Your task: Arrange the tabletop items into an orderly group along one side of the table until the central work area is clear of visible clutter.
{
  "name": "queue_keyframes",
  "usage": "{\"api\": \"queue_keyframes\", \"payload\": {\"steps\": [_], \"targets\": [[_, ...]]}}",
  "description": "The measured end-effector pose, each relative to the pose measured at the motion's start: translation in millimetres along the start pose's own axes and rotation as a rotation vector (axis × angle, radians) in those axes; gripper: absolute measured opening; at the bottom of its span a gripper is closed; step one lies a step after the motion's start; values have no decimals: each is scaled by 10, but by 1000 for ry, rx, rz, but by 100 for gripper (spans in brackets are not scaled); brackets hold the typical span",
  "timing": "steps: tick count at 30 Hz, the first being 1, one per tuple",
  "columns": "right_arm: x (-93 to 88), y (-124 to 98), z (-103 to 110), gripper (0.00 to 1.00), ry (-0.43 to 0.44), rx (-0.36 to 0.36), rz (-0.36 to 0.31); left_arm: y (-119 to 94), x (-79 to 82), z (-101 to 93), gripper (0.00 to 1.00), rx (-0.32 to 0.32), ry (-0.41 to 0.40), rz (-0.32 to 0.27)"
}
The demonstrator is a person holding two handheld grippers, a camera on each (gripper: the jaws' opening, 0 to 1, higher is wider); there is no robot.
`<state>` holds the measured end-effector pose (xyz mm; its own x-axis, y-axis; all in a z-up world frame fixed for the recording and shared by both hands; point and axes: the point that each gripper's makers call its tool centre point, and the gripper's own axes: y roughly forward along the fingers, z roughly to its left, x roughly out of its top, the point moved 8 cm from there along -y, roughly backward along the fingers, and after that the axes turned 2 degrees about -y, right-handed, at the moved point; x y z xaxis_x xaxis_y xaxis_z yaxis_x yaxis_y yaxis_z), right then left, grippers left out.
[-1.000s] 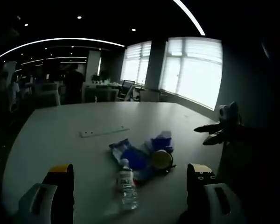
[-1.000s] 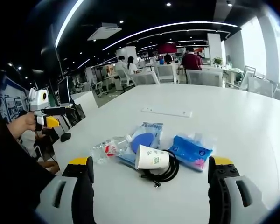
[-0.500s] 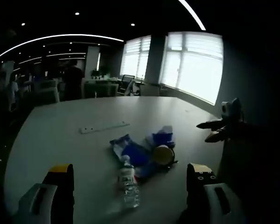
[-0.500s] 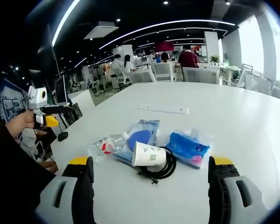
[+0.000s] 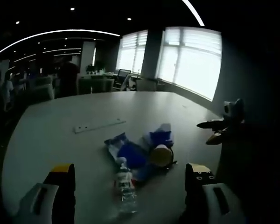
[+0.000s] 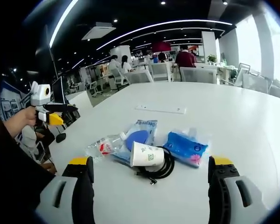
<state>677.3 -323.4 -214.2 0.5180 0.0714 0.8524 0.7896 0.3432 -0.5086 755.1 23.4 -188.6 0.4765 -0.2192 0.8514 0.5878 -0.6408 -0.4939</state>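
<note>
Five loose items sit clustered near the middle of the white table [image 6: 252,121], touching or overlapping: a paper cup [image 6: 147,155] on its side, a coil of black cable [image 6: 162,167] partly under the cup, a clear plastic bottle [image 6: 101,146] lying flat, a pale blue packet [image 6: 139,135] with a dark blue round patch, and a blue tissue pack [image 6: 187,147]. Handling, as a judgement: the cup is light and crushable and will roll, so pinch it gently at the rim or across the body; the bottle looks nearly empty, light, smooth and prone to rolling, best taken across its middle or at the neck; both packs are soft and will deform, so take them at an edge or across the short width; the cable is limp and could drag the cup along, so lift the cup off first. A flat white strip [image 6: 160,109] lies well apart, farther along the table; it sits low and may be hard to get a jaw under. Right gripper [image 6: 149,175] hovers just short of the cup, jaws spread wide, holding nothing. Left gripper [image 5: 129,182] faces the same pile from the bottle's side, jaws likewise spread and empty; in the right gripper view it hangs off the table edge, in a hand [image 6: 19,122]. Chairs, desks and people stand well beyond the table.
</note>
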Motion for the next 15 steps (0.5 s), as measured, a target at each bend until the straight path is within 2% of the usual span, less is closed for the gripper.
{"api": "queue_keyframes", "payload": {"steps": [5, 15], "targets": [[-10, 2, -18, 99, 6, -5, -5, 102, 54, 15, 94, -8, 4, 12], [-43, 4, -23, 99, 21, -5, -10, 393, 28, 16, 88, -59, 19, 77]]}}
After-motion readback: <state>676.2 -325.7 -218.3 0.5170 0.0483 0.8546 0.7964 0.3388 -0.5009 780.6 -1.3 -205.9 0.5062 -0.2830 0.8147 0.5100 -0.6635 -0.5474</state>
